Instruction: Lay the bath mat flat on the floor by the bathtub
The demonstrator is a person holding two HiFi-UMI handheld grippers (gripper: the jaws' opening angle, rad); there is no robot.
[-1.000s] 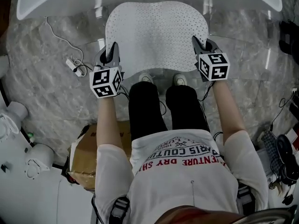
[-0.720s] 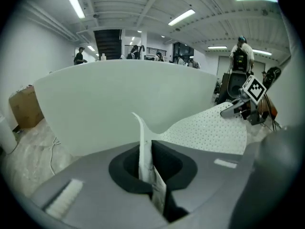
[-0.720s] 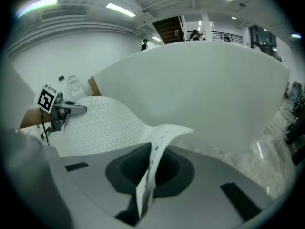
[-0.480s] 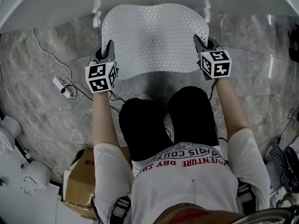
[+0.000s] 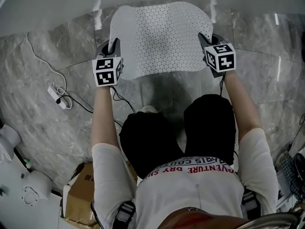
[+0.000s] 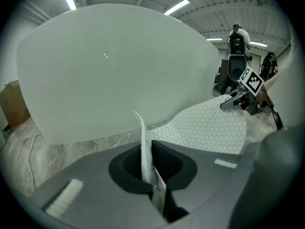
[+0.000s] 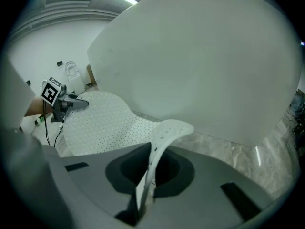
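The white perforated bath mat [image 5: 159, 37] spreads out over the marble floor [image 5: 267, 85], its far edge against the white bathtub [image 5: 52, 6]. My left gripper [image 5: 113, 46] is shut on the mat's near left corner, my right gripper [image 5: 204, 38] on its near right corner. In the left gripper view the mat's thin edge [image 6: 144, 149] stands pinched between the jaws, the bathtub wall [image 6: 114, 70] is close ahead, and the right gripper [image 6: 238, 99] shows across the mat. The right gripper view has the curled mat edge [image 7: 159, 149] in its jaws, with the left gripper [image 7: 71, 103] opposite.
A white power strip with its cable [image 5: 56, 97] lies on the floor to the left. A cardboard box [image 5: 76, 202] sits behind at lower left, beside white fittings [image 5: 12, 137]. The person's bent knees [image 5: 152, 137] are just behind the mat.
Both grippers have sunk towards the floor with the mat held between them. The person has crouched, knees bending forward. The mat now lies lower and closer to the tub.
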